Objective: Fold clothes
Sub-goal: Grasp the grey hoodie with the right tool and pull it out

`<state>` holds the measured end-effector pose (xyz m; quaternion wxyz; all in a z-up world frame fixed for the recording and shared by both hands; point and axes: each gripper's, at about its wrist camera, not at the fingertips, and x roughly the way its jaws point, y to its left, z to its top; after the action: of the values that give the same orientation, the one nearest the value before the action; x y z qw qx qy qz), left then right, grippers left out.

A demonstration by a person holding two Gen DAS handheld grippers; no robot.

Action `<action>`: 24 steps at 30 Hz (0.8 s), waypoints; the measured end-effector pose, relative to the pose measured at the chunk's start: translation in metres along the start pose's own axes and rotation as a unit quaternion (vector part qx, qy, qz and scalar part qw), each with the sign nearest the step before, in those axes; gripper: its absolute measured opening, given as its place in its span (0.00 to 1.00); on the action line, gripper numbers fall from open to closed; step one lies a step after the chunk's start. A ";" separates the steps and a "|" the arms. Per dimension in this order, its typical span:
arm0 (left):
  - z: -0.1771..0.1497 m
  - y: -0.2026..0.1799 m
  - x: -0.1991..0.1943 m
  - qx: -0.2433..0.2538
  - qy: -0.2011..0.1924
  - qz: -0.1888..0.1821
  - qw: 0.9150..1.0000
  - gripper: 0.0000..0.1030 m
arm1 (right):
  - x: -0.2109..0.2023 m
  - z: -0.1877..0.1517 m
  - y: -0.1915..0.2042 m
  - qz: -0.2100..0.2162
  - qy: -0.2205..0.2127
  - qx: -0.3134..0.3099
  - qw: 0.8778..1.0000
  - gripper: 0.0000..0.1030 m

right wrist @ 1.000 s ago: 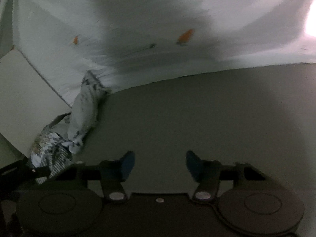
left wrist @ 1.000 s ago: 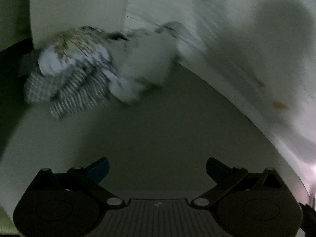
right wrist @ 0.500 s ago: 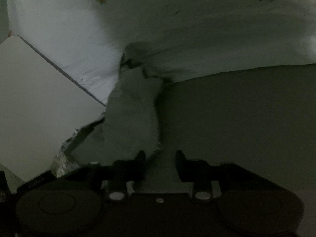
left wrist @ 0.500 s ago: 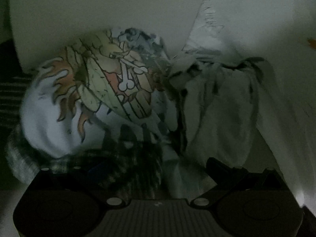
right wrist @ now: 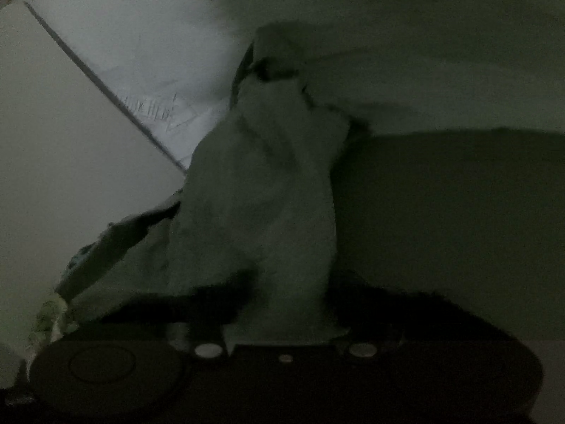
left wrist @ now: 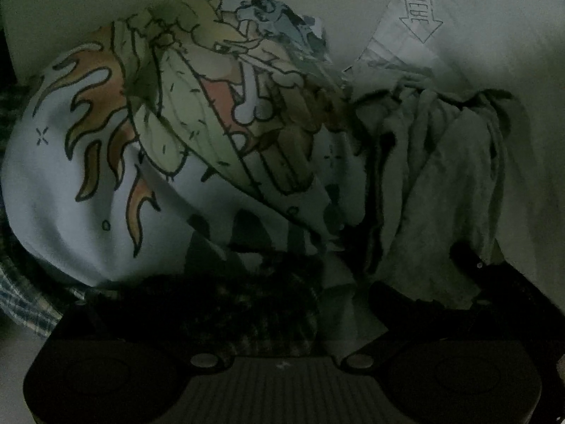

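A heap of clothes fills the left wrist view: a white T-shirt with a flame and cartoon print (left wrist: 148,148), a crumpled grey garment (left wrist: 441,176) to its right, and a checked garment (left wrist: 24,300) low on the left. My left gripper (left wrist: 279,293) is pushed into the dark lower part of the heap, jaws spread wide, fingertips mostly hidden in cloth. In the right wrist view the same grey garment (right wrist: 268,183) rises from between the fingers of my right gripper (right wrist: 289,293). Its jaws are closing, with a bunch of this cloth filling the gap between them.
The scene is very dim. A pale board (right wrist: 63,141) leans behind the heap on the left, with a sheet bearing a hand-drawn arrow (left wrist: 416,10) beside it. The dark flat tabletop (right wrist: 452,219) stretches to the right below a light sheet-covered back wall (right wrist: 423,53).
Both grippers have closed in on the heap from across the table. The left one sank among the clothes; the right one's fingers came around the grey garment and narrowed on it.
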<state>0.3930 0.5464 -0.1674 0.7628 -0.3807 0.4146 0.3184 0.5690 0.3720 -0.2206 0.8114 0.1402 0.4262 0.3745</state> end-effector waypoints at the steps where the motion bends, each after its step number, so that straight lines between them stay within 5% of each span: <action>1: 0.000 -0.002 -0.003 0.002 0.000 -0.001 1.000 1.00 | -0.008 0.002 0.001 0.005 -0.010 0.005 1.000 0.14; 7: -0.013 -0.014 -0.046 0.013 -0.026 -0.021 0.999 1.00 | -0.116 0.011 0.021 -0.023 -0.139 -0.079 0.987 0.10; 14: -0.068 -0.040 -0.099 0.064 -0.050 -0.047 0.996 1.00 | -0.316 -0.004 -0.035 -0.130 -0.257 -0.060 0.956 0.10; 18: -0.122 -0.052 -0.121 0.093 -0.038 -0.075 0.992 1.00 | -0.435 -0.048 -0.083 -0.257 -0.291 -0.050 0.920 0.10; 21: -0.167 -0.061 -0.134 0.110 -0.015 -0.093 0.989 1.00 | -0.514 -0.090 -0.134 -0.371 -0.288 0.004 0.883 0.10; 24: -0.209 -0.075 -0.141 0.123 0.012 -0.116 0.986 0.99 | -0.564 -0.132 -0.189 -0.466 -0.225 0.071 0.853 0.12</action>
<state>0.3080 0.3075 -0.0970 0.8305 -0.3332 0.4129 0.1696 0.3552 -0.1786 -0.0719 0.9525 0.0632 0.2726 -0.1202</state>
